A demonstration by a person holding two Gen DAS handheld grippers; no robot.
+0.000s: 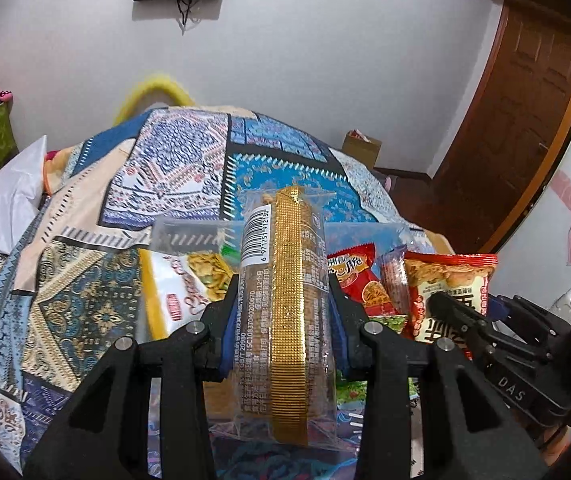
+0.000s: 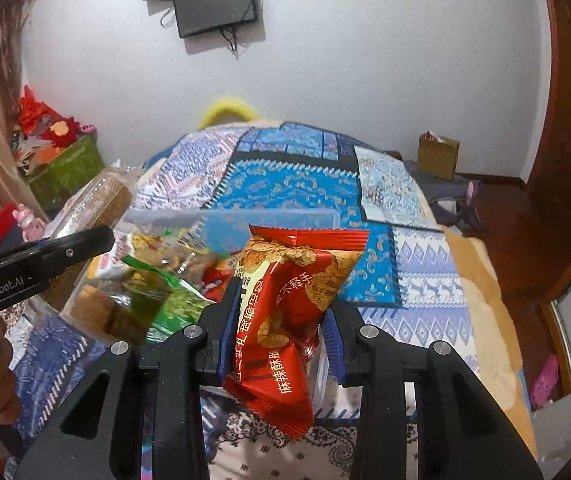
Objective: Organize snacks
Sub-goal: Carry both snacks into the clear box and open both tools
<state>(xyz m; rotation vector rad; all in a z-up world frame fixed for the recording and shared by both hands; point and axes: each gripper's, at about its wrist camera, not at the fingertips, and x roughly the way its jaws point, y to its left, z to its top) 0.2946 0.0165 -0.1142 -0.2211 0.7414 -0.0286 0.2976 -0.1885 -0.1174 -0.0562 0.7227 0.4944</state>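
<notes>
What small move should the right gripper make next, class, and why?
Probably lower the red snack packet into the clear plastic container and open. The right gripper is shut on it, held just above and beside the container, where other snacks already lie. The left gripper also holds a gold-striped biscuit pack there.

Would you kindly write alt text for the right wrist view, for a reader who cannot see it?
The right gripper is shut on a red snack packet, held above a patterned blue bedspread. To its left, a clear plastic box holds more snacks, and the left gripper carries a clear-wrapped brown snack.
</notes>
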